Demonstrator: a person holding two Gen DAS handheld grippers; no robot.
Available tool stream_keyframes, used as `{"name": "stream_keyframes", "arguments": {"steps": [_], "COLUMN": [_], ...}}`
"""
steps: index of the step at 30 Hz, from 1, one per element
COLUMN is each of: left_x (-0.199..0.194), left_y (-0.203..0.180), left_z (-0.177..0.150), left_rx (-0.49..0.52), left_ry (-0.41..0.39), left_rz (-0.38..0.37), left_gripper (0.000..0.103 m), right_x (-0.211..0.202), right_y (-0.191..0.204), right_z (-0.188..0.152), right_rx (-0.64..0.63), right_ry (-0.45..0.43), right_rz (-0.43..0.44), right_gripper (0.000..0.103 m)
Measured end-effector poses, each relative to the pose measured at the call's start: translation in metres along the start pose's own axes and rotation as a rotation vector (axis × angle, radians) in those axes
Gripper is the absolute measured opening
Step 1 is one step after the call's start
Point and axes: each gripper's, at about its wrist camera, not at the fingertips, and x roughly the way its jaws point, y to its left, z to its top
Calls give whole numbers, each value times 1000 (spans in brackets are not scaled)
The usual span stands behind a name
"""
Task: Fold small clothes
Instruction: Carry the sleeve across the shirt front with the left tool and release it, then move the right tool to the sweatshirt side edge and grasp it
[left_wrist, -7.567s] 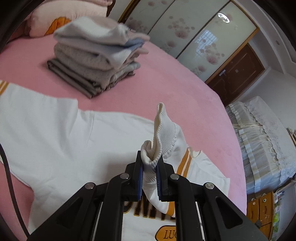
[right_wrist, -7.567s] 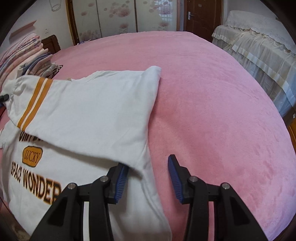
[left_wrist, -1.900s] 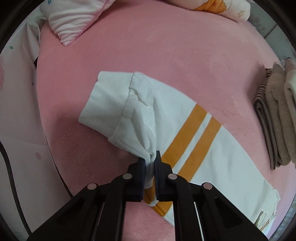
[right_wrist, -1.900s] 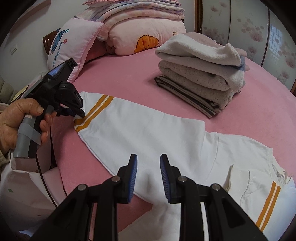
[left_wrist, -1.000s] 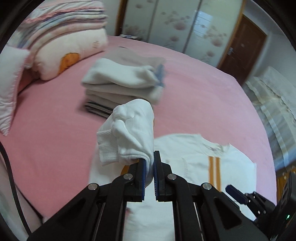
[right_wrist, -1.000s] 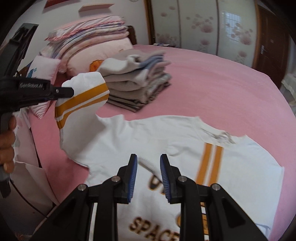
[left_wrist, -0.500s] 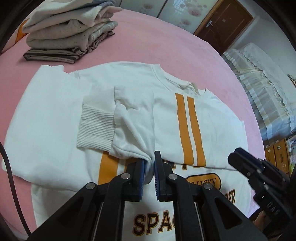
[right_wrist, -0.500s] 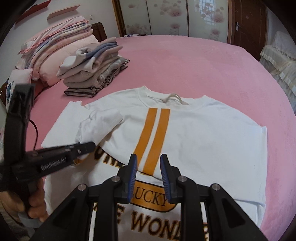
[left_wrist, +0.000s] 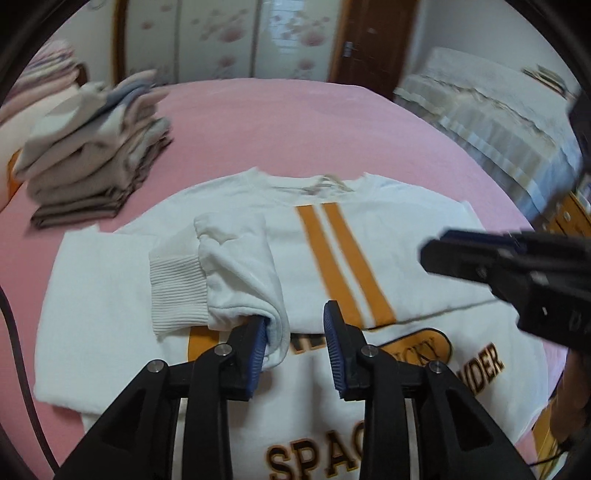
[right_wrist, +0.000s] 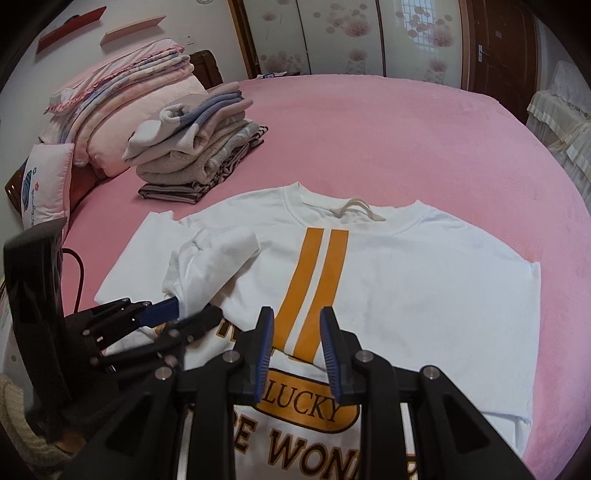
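left wrist view: my left fingers (left_wrist: 295, 343) have just been opening; the folded sleeve (left_wrist: 240, 273) of the white sweatshirt (left_wrist: 369, 258) rests against the left pad only, let go, its long axis running to 11 o'clock, cuff at 10. the sweatshirt lies flat on the pink bed (left_wrist: 295, 122).

right wrist view: my right fingers (right_wrist: 297, 350) stand a little apart, holding nothing, above the orange stripes (right_wrist: 314, 280). the sleeve (right_wrist: 214, 266) lies at 10 o'clock, nearer my left hand's gripper (right_wrist: 177, 317); the bottom hem looks out of view at 6 o'clock.
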Motion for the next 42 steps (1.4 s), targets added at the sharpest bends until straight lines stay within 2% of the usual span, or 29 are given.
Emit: {"name": "stream_keyframes", "arguments": {"steps": [6, 11, 17, 18, 20, 21, 24, 26, 31, 35, 38, 42], "left_x": [6, 1, -11, -14, -25, -30, -41, -46, -53, -60, -65, -68], "left_y": [-25, -37, -25, -21, -8, -2, 14, 23, 62, 108, 135, 151], "left_z": [-7, -19, -34, -35, -39, -40, -45, -49, -53, -58, -60, -61], "left_rx": [98, 142, 122, 112, 78, 63, 29, 8, -80, -216, -293, -322], "left_ry": [12, 10, 43, 52, 56, 52, 72, 85, 115, 103, 88, 73], "left_rz": [-90, -152, -177, -171, -134, -127, -150, -125, 41, 97, 118, 147], "left_gripper": [30, 53, 60, 62, 82, 83, 84, 84, 84, 84, 84, 84], "right_x": [-3, -2, 5, 6, 8, 9, 13, 17, 34, 45, 57, 83], "right_y": [-18, -24, -1, 5, 18, 24, 43, 56, 86, 109, 123, 130], "right_z": [2, 2, 8, 9, 11, 11, 11, 10, 4, -3, -8, -18], "right_rx": [39, 53, -29, -54, -101, -123, -181, -221, -309, -383, -441, -533], "right_ry": [-4, 9, 29, 32, 37, 37, 48, 57, 103, 111, 115, 170], "right_rz": [-25, -3, 48, 53, 61, 66, 103, 115, 122, 116, 85, 1], "right_gripper": [26, 26, 26, 26, 26, 26, 26, 26, 26, 26, 26, 32]}}
